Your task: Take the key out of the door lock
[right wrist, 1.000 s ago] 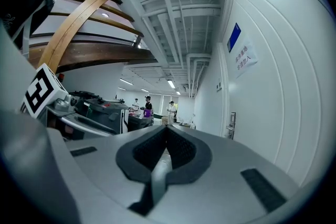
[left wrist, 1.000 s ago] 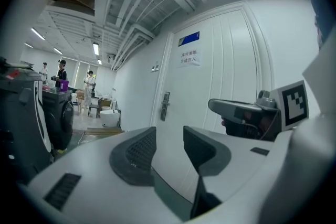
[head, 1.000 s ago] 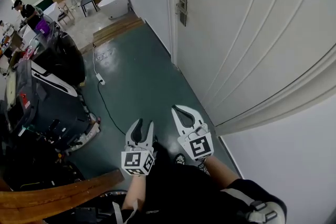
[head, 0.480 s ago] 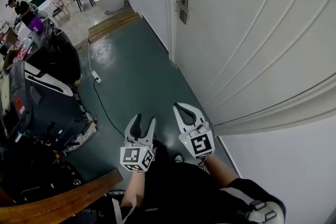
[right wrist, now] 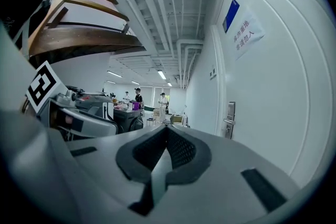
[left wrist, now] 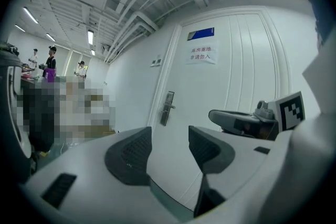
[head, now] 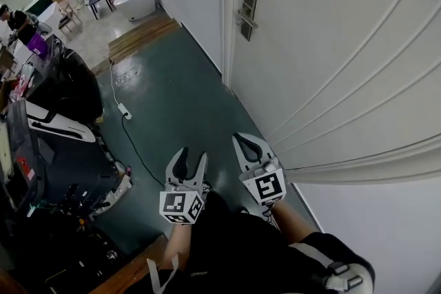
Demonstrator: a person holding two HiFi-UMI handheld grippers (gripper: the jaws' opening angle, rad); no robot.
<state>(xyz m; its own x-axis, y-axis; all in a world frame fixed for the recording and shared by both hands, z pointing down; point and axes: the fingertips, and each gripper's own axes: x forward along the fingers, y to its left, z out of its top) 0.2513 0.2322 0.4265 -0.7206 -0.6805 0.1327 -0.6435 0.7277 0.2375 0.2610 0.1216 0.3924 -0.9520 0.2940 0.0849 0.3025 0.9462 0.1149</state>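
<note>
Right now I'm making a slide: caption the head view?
Open left gripper and shut right gripper, both short of the door and its lock.

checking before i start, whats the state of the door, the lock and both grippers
door: shut
lock: untouched, too small to see what is in it
left gripper: jaws apart, just been opening, nothing between them
right gripper: jaws together, nothing held

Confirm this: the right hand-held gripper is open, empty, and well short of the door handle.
Not open: the right hand-held gripper is shut, jaw tips touching, as the right gripper view shows. It is empty and well short of the door handle.
</note>
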